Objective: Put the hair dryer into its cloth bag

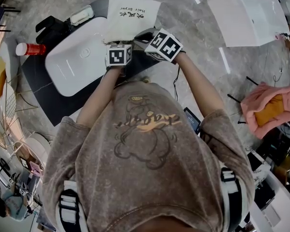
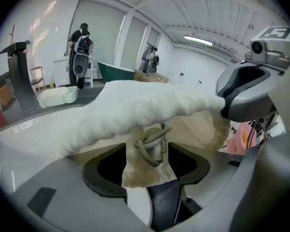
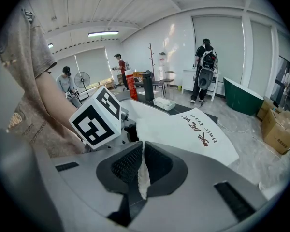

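Right tool [image 3: 140,167] pinched the cloth bag [image 3: 193,134] rim, lower centre; left tool [image 2: 147,164] sat open around the drawstring [image 2: 152,140]. I judged the mouth needed spreading wide, cord kept clear.

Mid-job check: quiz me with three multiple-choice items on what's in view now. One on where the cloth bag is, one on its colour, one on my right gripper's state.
1. Where is the cloth bag in the head view?
A) at the right-hand corner of the white basin
B) folded in the middle of the basin's bowl
C) hanging off the basin's left end

2. What colour is the bag's fabric?
A) pink
B) white
C) black

3. How is the right gripper?
A) wide open, nothing near the jaws
B) shut with nothing between the jaws
C) shut on an edge of the bag

Answers:
1 A: the bag overlaps the basin's right-hand corner.
2 B: the fabric is white with dark print.
3 C: the right gripper view shows the jaws together with a fold of the bag's cloth pinched between them.
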`<state>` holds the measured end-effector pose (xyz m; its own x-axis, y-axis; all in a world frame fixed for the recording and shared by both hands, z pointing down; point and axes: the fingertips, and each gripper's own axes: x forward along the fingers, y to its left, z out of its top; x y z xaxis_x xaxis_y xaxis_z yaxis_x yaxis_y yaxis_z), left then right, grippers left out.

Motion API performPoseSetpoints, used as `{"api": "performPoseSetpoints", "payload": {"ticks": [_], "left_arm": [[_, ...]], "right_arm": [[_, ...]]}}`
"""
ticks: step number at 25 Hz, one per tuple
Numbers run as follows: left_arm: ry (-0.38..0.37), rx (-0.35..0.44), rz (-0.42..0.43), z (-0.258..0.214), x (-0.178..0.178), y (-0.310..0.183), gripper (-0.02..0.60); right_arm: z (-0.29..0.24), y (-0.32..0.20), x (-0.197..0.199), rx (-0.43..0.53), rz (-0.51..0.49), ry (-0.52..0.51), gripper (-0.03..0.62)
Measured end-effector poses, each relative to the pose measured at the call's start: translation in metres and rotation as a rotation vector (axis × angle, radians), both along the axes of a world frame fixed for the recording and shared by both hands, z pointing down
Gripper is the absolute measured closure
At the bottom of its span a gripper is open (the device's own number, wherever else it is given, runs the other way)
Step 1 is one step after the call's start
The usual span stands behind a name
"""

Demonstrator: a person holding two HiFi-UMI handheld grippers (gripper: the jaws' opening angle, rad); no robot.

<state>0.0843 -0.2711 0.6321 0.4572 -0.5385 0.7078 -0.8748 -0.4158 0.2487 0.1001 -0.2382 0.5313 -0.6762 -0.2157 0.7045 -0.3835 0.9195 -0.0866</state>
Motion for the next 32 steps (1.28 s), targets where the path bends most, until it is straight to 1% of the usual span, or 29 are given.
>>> {"api": "performPoseSetpoints", "payload": {"ticks": [4, 6, 8, 11, 14, 18, 23, 26, 28, 32], "left_arm": [[0.025, 0.024, 0.031, -0.013, -0.009, 0.015, 0.307], [0.032, 0.023, 0.049, -0.018, -0.017, 0.028, 0.308], [0.056, 0.015, 0.056, -0.023, -0.026, 0.042, 0.308], [0.097, 0.004, 0.034, -0.033, -0.041, 0.059, 0.308], [0.11, 0.012, 0.005, -0.042, -0.055, 0.067, 0.308], [0.108, 0.036, -0.02, -0.053, -0.068, 0.069, 0.308], [0.136, 0.074, -0.046, -0.072, -0.076, 0.063, 0.308], [0.158, 0.089, -0.047, -0.081, -0.078, 0.06, 0.308], [0.164, 0.101, -0.042, -0.087, -0.079, 0.057, 0.308], [0.185, 0.133, -0.033, -0.105, -0.077, 0.046, 0.308]], "right_arm": [[0.0, 0.002, 0.0, 0.005, 0.009, -0.001, 0.571], [0.003, 0.002, 0.0, 0.007, 0.012, 0.002, 0.571], [0.006, 0.002, -0.001, 0.012, 0.01, 0.007, 0.571], [0.013, 0.007, -0.001, 0.022, -0.006, 0.029, 0.571], [0.025, 0.013, 0.0, 0.025, -0.019, 0.057, 0.571], [0.04, 0.019, -0.002, 0.023, -0.017, 0.075, 0.57], [0.058, 0.02, -0.002, 0.016, 0.006, 0.091, 0.569], [0.065, 0.02, -0.001, 0.007, 0.031, 0.088, 0.564], [0.068, 0.02, -0.001, 0.003, 0.044, 0.084, 0.55], [0.067, 0.022, 0.0, -0.008, 0.072, 0.062, 0.501]]}}
